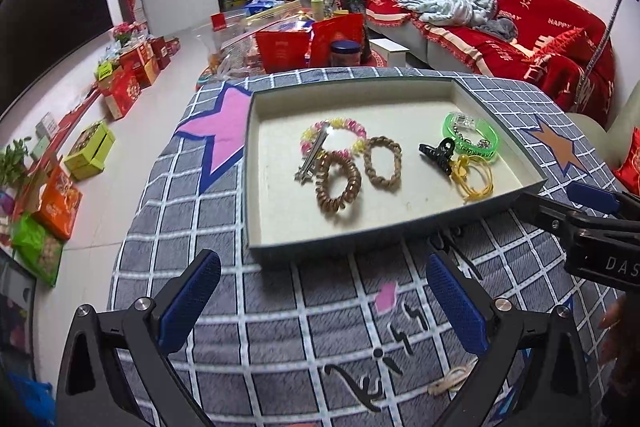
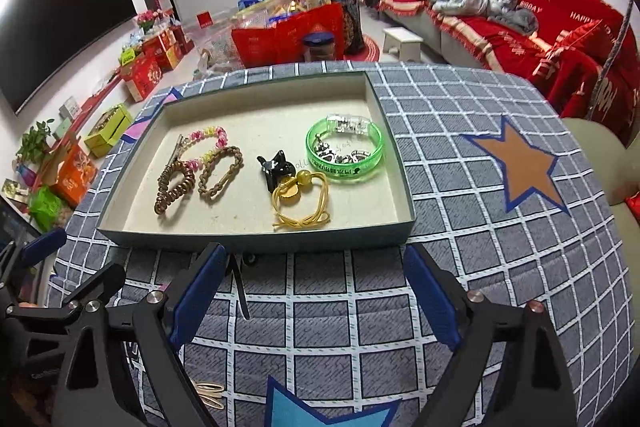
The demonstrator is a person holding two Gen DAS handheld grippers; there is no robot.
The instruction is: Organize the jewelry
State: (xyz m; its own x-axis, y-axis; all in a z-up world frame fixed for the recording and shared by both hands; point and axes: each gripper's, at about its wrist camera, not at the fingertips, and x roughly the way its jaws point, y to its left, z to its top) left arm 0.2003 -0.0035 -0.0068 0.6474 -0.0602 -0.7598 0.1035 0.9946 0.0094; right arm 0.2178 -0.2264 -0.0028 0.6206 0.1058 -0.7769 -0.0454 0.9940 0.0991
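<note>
A shallow grey-green tray lies on the checked cloth. It holds a pink-yellow coil tie, a metal clip, a brown coil tie, a braided tan tie, a black claw clip, a yellow elastic and a green bangle. My left gripper is open and empty before the tray. My right gripper is open and empty too. A beige hair tie lies on the cloth near me.
The cloth covers a round table with star patches. A red sofa stands to the right. Boxes and bags line the floor at left. The right gripper also shows in the left wrist view.
</note>
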